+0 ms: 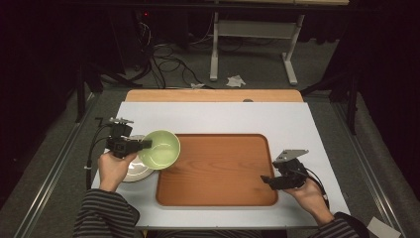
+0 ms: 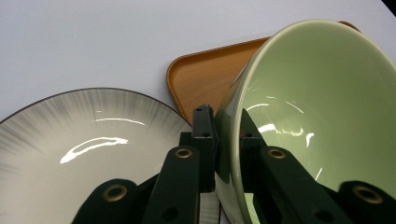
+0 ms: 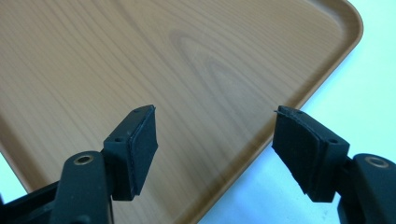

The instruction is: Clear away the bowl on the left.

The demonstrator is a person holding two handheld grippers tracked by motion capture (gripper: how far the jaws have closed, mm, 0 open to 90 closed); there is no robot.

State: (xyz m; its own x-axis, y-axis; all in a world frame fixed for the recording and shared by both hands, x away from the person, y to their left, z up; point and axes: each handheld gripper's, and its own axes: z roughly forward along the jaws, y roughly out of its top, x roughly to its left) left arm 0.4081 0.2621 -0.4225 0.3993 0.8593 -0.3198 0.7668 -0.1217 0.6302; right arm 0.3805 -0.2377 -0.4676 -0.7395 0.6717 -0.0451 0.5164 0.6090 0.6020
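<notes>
Bowl: a glossy pale green ceramic bowl [image 1: 159, 148] hangs tilted above the table, its opening turned toward the tray, over the tray's near-left corner and partly over the plate; in the left gripper view its rim [image 2: 233, 107] runs between the two jaws.
Left claw: the left claw [image 1: 147, 144] is clenched on the bowl's wall, one jaw pressed outside and one inside the rim, held by the person's left hand [image 1: 115, 167].
Plate: a shallow white round plate with grey streaks and a dark edge [image 2: 70, 140] lies flat on the table just left of the tray, beneath the bowl and the left hand.
Tray: a rectangular wood-grain tray with rounded corners [image 1: 223, 168] sits at the middle of the table, its surface bare.
Right claw: the right claw [image 3: 215, 154] is released, jaws well apart with nothing between the pads, poised over the tray's right edge in the person's right hand [image 1: 309, 196].
Table: a white-topped table [image 1: 213, 116] carries tray and plate.
Sleeves: striped sleeves [image 1: 104, 213] enter from the bottom of the high view.
</notes>
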